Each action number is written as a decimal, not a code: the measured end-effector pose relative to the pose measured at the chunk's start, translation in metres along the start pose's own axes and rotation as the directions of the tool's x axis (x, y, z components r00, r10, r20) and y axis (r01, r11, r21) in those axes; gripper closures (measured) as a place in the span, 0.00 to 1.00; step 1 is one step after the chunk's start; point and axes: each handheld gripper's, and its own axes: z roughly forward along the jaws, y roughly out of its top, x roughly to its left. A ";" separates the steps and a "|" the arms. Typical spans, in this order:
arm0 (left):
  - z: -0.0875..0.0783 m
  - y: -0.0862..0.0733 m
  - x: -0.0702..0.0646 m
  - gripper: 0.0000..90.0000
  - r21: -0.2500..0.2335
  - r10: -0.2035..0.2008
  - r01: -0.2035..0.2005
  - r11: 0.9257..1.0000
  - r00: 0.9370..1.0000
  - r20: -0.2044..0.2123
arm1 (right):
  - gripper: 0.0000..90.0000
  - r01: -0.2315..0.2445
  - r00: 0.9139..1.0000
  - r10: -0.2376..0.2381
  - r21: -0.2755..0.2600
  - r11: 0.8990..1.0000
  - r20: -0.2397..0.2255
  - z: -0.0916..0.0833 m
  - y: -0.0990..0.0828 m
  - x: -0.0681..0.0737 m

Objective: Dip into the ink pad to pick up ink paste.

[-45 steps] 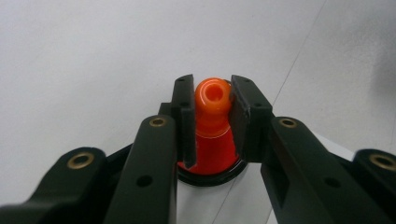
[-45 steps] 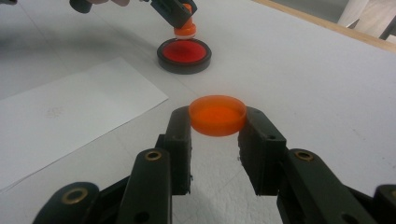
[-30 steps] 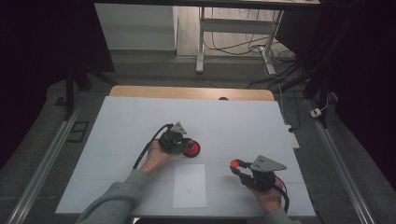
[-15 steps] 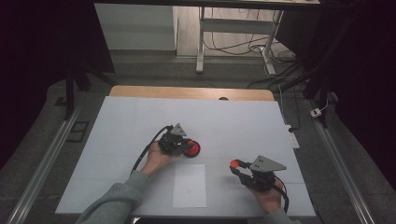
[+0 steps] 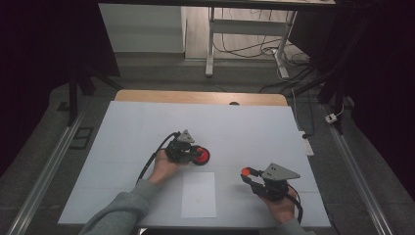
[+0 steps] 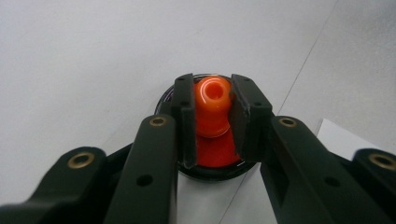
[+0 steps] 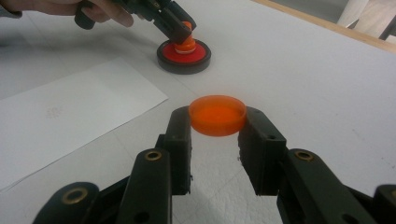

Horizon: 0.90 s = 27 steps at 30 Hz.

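Your left gripper (image 5: 195, 153) is clamping its two black jaws on a glossy orange plastic stopper (image 6: 212, 105), a small rounded piece with a dimpled top and a narrower waist. That stopper is standing upright at the centre of a round red disc with a black rim (image 7: 183, 56), which is lying flat on the white table (image 5: 244, 127) just left of the table's middle; in the high view the disc is sitting at about 3 o'clock from your left hand (image 5: 164, 169).

Your right gripper (image 7: 217, 127) is closing its jaws on a shallow round translucent orange plastic cap (image 7: 217, 114), holding it by its rim, open side up and roughly level, just above the table. In the high view the cap is showing as a bright orange spot at about 10 o'clock from your right hand (image 5: 279, 205), well apart from the disc.

A white sheet of paper (image 5: 198, 194) is lying flat between your two hands, at about 6 o'clock from the disc
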 end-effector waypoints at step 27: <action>-0.005 0.007 -0.002 0.81 -0.013 0.017 -0.017 1.000 1.000 -0.014 | 0.72 -0.001 1.000 0.001 -0.006 1.000 -0.002 0.000 0.000 -0.001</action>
